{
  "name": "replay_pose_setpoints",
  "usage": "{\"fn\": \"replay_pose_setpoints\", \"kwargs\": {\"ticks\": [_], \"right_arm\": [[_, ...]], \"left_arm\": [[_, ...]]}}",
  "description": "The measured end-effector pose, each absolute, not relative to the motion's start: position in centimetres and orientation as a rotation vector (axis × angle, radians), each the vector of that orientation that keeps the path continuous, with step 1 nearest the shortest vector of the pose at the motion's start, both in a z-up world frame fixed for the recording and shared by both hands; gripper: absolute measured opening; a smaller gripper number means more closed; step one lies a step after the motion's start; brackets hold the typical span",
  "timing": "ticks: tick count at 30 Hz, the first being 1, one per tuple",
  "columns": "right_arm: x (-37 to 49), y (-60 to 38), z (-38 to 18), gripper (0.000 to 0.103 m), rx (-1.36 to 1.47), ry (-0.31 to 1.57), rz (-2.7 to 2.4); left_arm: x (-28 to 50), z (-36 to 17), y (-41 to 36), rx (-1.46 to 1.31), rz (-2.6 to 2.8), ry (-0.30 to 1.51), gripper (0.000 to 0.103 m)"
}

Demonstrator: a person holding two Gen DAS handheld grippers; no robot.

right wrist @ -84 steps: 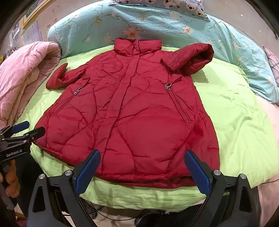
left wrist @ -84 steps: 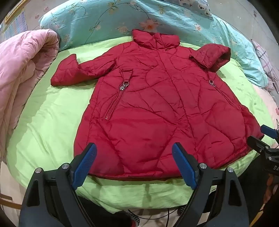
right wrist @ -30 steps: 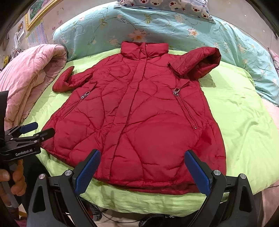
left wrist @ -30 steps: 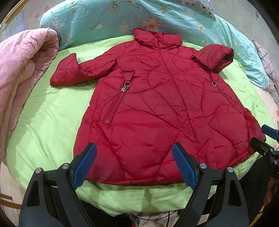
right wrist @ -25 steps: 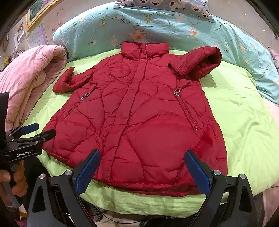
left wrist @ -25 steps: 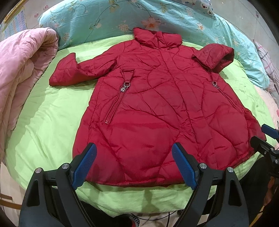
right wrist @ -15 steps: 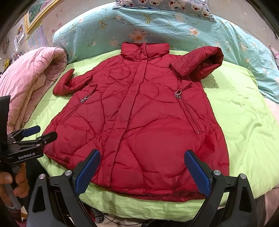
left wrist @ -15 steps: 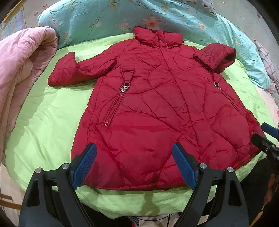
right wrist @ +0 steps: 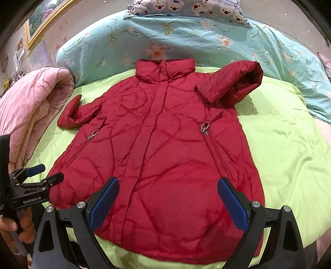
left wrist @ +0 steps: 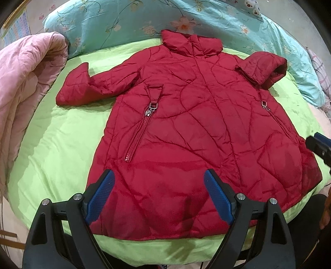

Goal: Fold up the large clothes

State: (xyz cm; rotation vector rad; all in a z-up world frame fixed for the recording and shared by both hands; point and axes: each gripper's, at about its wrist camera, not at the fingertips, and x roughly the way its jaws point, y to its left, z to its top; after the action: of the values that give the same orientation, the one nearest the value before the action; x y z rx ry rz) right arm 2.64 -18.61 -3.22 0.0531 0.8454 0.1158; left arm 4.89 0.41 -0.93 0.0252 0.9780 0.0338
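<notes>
A red quilted jacket (left wrist: 186,128) lies front up on a lime green sheet (left wrist: 58,144), collar toward the pillows. Its left sleeve (left wrist: 82,89) lies spread out. Its right sleeve (left wrist: 262,68) is folded in over the shoulder. The jacket also shows in the right wrist view (right wrist: 161,157). My left gripper (left wrist: 160,194) is open and empty, above the hem on the jacket's left half. My right gripper (right wrist: 168,202) is open and empty above the hem on the right half. The left gripper shows from the side in the right wrist view (right wrist: 41,173).
A pink quilt (left wrist: 22,93) is bunched along the left side of the bed. A turquoise floral duvet (right wrist: 206,41) lies across the head of the bed, with a bear-print pillow (right wrist: 186,8) behind it. The bed's near edge runs just under both grippers.
Both grippers have moved forward toward the jacket, so the hem now lies nearer under the fingers. The jacket has not moved. Both grippers stay open.
</notes>
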Motion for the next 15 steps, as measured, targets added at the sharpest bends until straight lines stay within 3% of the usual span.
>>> {"fn": "replay_pose_setpoints", "kwargs": {"ticks": [4,12,15], "right_arm": [[4.5,-19.7,-3.0,0.095,0.087,0.827,0.125],[10.3,-23.0,-3.2,0.076,0.183,0.826,0.131],[12.8,-24.3,-3.3,0.074,0.212,0.825,0.119]], "left_arm": [[6.1,-1.1,0.5,0.02,0.025,0.996,0.089],[8.9,-1.0,1.1,-0.023,0.019,1.001,0.089],[9.8,-0.8,1.0,-0.02,0.014,0.987,0.089]]}}
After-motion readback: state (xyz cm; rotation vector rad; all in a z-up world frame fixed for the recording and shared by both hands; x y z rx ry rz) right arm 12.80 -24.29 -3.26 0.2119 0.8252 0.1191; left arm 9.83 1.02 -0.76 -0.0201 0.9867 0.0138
